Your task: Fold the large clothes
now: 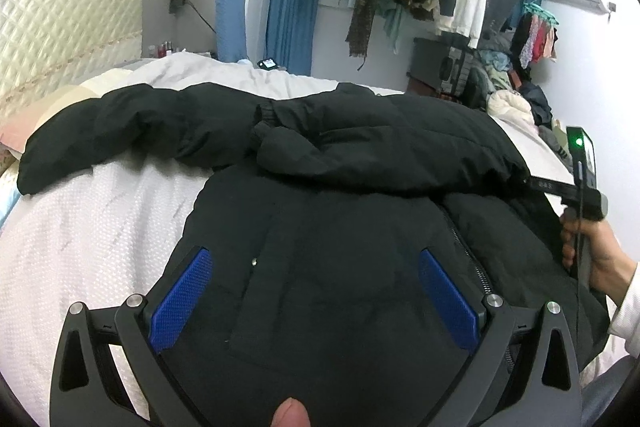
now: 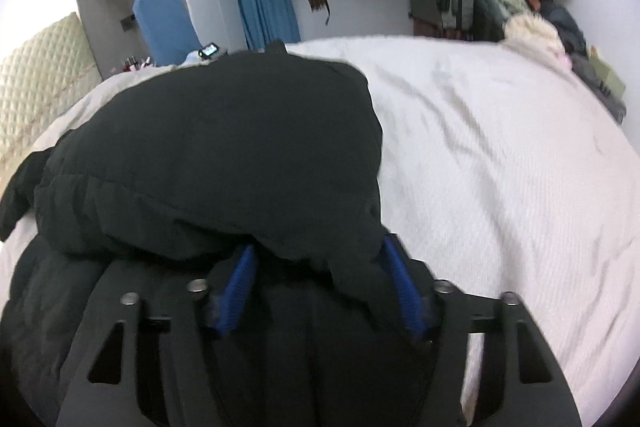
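Hovering left gripper (image 1: 316,303) spread over jacket (image 1: 360,163) | right gripper (image 2: 320,283) gripping fold

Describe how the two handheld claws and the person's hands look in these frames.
Both are matte black frames with triangular cut-outs and silver pivot bolts, carrying blue textured finger pads. The left claw shows a bare fingertip at the bottom edge. The right claw matches it; seen from the left wrist camera, its grey handle has a green light and a black cable, gripped by a bare right hand with a white ribbed sleeve.
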Tool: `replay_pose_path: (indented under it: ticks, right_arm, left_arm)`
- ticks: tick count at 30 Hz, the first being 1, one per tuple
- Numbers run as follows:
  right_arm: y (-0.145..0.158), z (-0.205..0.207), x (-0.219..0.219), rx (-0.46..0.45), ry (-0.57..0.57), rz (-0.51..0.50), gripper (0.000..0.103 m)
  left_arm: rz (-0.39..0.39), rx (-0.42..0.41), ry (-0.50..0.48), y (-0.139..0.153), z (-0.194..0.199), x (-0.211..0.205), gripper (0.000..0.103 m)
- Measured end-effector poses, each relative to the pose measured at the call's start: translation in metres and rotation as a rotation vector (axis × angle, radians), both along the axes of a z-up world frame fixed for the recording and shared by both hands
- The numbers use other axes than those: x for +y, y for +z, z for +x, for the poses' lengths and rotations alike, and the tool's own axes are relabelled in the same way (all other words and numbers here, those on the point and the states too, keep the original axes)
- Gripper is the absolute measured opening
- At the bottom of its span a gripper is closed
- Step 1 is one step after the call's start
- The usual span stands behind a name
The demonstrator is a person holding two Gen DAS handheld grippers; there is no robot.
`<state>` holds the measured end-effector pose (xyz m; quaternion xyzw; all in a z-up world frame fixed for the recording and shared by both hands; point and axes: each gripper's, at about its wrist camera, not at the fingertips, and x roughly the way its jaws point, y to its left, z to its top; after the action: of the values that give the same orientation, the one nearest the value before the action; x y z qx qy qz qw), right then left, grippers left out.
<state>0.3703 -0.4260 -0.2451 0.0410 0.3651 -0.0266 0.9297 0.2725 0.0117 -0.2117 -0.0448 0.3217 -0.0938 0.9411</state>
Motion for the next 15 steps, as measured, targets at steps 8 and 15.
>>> replay_pose_path:
  ticks: [8, 15]
  right_arm:
    - [0.017, 0.001, -0.007, -0.094, -0.044, 0.023, 0.018]
    - [0.003, 0.011, -0.019, -0.046, -0.112, -0.016, 0.018]
  left_arm:
    - [-0.005, -0.018, -0.003, 0.000, -0.007, -0.003, 0.103]
    - [-0.001, -0.010, 0.014, -0.003, -0.001, 0.000, 0.103]
